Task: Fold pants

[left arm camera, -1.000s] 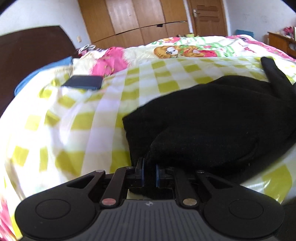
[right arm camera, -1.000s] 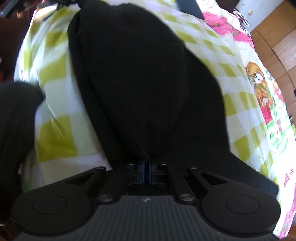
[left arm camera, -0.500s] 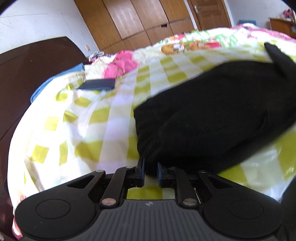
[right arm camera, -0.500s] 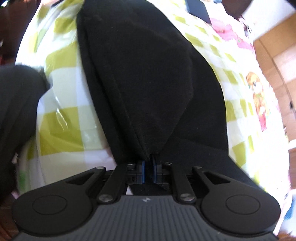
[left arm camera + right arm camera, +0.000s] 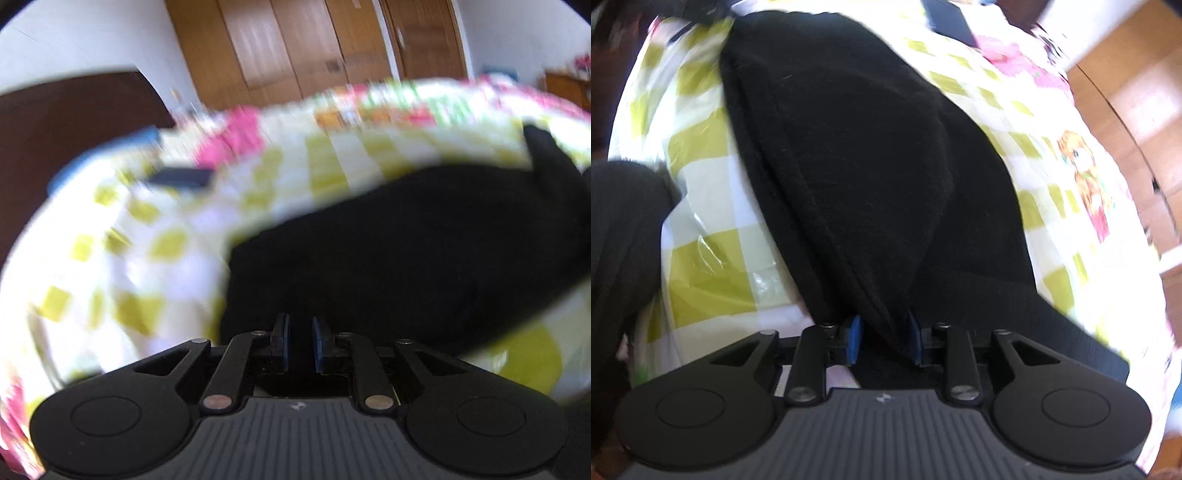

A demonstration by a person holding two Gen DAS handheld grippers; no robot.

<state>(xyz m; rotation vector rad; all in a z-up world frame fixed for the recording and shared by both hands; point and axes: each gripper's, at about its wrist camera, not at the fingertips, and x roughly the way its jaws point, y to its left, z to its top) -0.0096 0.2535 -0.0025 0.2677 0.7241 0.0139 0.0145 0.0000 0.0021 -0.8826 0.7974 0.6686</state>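
Bedroom, wooden wardrobe doors point(image 5: 295, 55) behind; bed under a yellow-checked cover point(image 5: 709, 192); black pants point(image 5: 871, 155) folded on it.

Pants lie as a long bundle, long axis running away from the right gripper point(image 5: 884, 338) and crosswise before the left gripper point(image 5: 300, 343); dark flat object point(image 5: 177, 178) well apart on the cover; right gripper parted, blue pads point(image 5: 854, 338) loosely either side of the near fold; left gripper narrowly parted at the other end, grip on cloth unclear; right looks nearer for the next fold.

wooden wardrobe point(image 5: 295, 48), white wall point(image 5: 92, 40), dark headboard point(image 5: 66, 110)
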